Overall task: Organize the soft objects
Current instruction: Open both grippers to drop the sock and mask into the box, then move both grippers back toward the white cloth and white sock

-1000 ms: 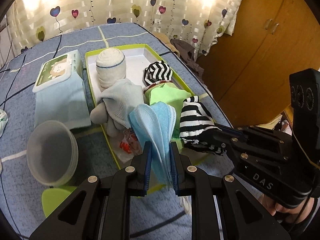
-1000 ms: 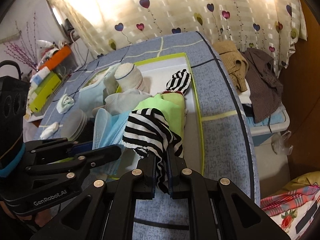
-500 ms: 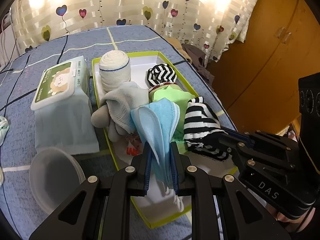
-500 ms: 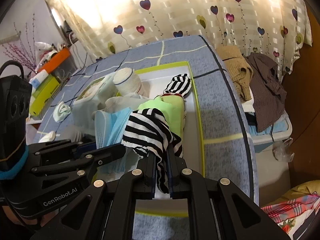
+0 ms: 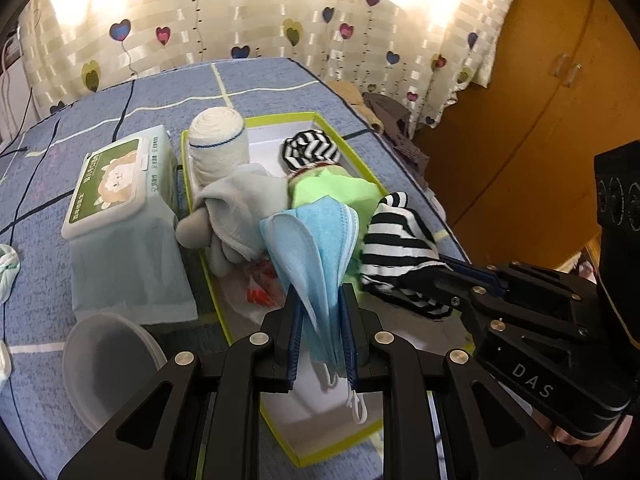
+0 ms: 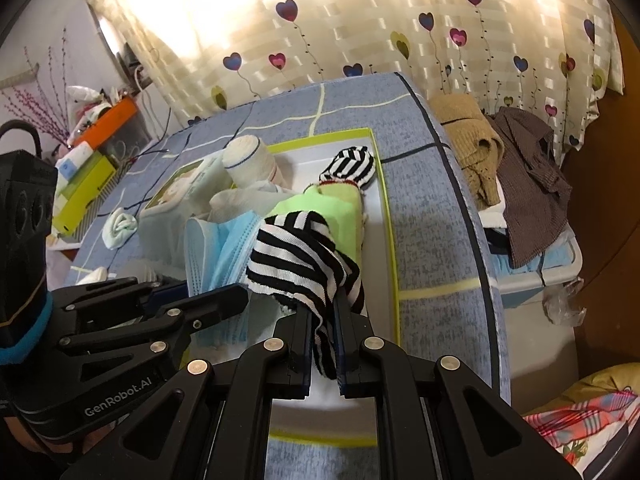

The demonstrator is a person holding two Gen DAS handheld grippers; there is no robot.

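The left gripper (image 5: 320,312) is pinching blue face masks (image 5: 316,248), its jaws just easing apart. The right gripper (image 6: 324,320) is clamping a striped sock (image 6: 304,256) over the green-rimmed box (image 6: 390,240).

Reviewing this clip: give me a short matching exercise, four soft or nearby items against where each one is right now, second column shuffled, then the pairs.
Items:
1. blue face masks
2. striped cloth
3. rolled white sock
4. wet wipes pack

Places:
A. far end of the green-rimmed tray
B. on the blue tablecloth, outside the tray
C. between the pads of the left hand-held gripper
D. pinched in the right hand-held gripper

Pairs: 1-C, 2-D, 3-A, 4-B
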